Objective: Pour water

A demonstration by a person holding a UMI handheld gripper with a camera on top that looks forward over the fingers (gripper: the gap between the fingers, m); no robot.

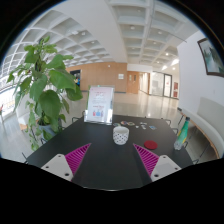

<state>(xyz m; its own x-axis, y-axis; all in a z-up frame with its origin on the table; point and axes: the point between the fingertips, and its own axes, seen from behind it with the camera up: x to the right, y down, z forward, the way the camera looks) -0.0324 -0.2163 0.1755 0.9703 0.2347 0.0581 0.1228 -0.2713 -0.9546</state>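
A white cup with a dotted pattern (121, 134) stands on the dark table (95, 165), beyond my fingers and about midway between them. A teal bottle (182, 135) stands at the table's far right edge. My gripper (112, 158) is open and empty, its pink pads (77, 156) spread wide over the table's near part. A small red thing (150, 144) lies on the table just beyond the right finger.
A white sign stand (100, 104) stands on the table's far side. A tall leafy plant (42, 88) stands to the left. Dark chairs (160, 124) line the far side. A white bench (206, 128) runs along the right wall under a framed picture (211, 55).
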